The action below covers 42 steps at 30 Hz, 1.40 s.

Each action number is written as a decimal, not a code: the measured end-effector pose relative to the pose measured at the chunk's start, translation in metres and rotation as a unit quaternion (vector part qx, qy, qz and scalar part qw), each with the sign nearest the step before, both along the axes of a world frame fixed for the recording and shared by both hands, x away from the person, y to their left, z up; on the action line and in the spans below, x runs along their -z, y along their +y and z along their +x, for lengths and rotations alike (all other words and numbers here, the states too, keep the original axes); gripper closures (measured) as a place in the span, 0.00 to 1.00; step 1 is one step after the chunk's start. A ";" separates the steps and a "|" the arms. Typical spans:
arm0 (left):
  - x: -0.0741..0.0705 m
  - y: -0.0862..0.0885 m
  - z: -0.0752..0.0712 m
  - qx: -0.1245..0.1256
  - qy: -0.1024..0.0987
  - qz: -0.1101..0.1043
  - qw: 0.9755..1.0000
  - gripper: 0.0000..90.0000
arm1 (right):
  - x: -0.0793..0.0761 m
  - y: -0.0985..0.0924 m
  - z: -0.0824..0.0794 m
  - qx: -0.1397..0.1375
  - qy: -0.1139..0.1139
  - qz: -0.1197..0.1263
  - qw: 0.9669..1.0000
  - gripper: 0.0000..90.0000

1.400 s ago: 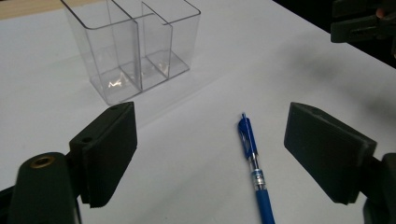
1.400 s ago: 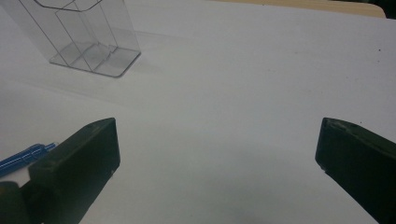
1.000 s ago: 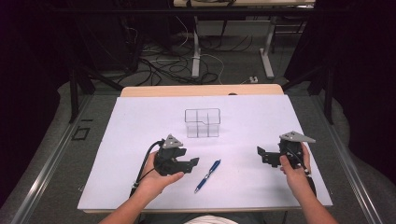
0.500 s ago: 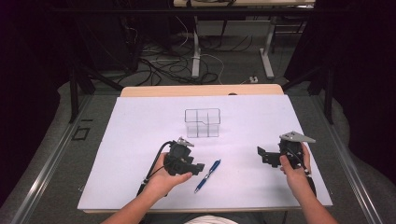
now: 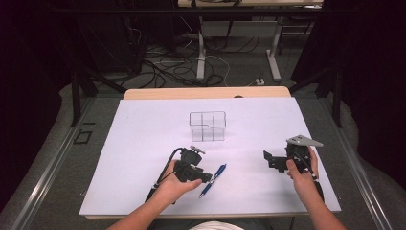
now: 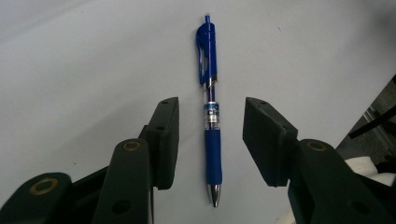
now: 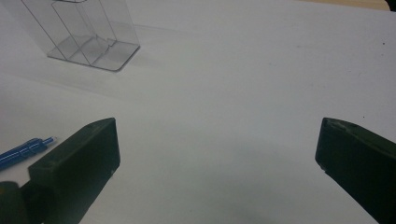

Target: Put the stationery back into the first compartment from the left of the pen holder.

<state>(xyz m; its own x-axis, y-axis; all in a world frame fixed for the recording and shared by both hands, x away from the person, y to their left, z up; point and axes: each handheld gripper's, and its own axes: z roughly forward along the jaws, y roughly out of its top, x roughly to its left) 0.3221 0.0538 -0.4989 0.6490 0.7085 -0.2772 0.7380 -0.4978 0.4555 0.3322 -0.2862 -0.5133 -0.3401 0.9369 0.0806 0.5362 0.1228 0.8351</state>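
Left gripper (image 6: 210,140) moved onto pen (image 6: 211,116); jaws closing, pen between, untouched.

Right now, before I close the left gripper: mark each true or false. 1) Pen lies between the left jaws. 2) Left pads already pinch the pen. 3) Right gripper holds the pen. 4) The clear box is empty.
1) True: the pen lies on the sheet between the left gripper's jaws.
2) False: there are gaps on both sides, though the jaws have just been closing.
3) False: the right gripper is open, with nothing in it.
4) True: the clear box holds nothing.
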 end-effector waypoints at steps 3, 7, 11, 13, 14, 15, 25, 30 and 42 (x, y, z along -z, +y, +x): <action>0.003 -0.004 -0.002 0.001 0.003 0.005 1.000 0.65 | 0.000 0.000 0.000 -0.001 -0.001 -0.002 1.000 0.00; 0.008 -0.006 -0.002 0.006 0.006 0.012 1.000 0.67 | 0.000 0.000 0.000 0.001 0.001 0.000 1.000 0.00; 0.013 -0.009 -0.003 0.011 0.014 0.024 1.000 0.69 | 0.000 0.000 0.000 0.001 0.001 -0.001 1.000 0.00; 0.015 -0.010 -0.003 0.013 0.017 0.028 0.999 0.70 | 0.000 -0.001 0.000 -0.001 0.000 -0.002 1.000 0.00; 0.016 -0.011 -0.003 0.016 0.016 0.030 0.999 0.70 | 0.001 -0.001 0.000 0.000 0.001 -0.002 1.000 0.00; 0.018 -0.012 -0.003 0.014 0.019 0.033 0.999 0.71 | 0.001 -0.001 0.000 0.000 0.001 -0.002 1.000 0.00; 0.026 -0.019 -0.005 0.031 0.025 0.057 0.998 0.76 | 0.001 -0.001 0.000 0.000 0.002 -0.003 1.000 0.00; 0.028 -0.022 -0.006 0.035 0.028 0.064 0.997 0.77 | 0.001 -0.001 0.000 -0.001 0.002 -0.006 1.000 0.00; 0.031 -0.025 -0.008 0.031 0.025 0.073 0.997 0.83 | 0.001 -0.001 0.001 -0.004 0.002 -0.006 1.000 0.00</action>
<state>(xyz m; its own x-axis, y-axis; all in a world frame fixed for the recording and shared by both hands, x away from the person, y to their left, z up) 0.3136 0.0285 -0.5302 0.6808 0.7025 -0.2072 0.7237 -0.6017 0.3378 0.3333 -0.2876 -0.5148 -0.3468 0.9352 0.0715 0.5383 0.1360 0.8317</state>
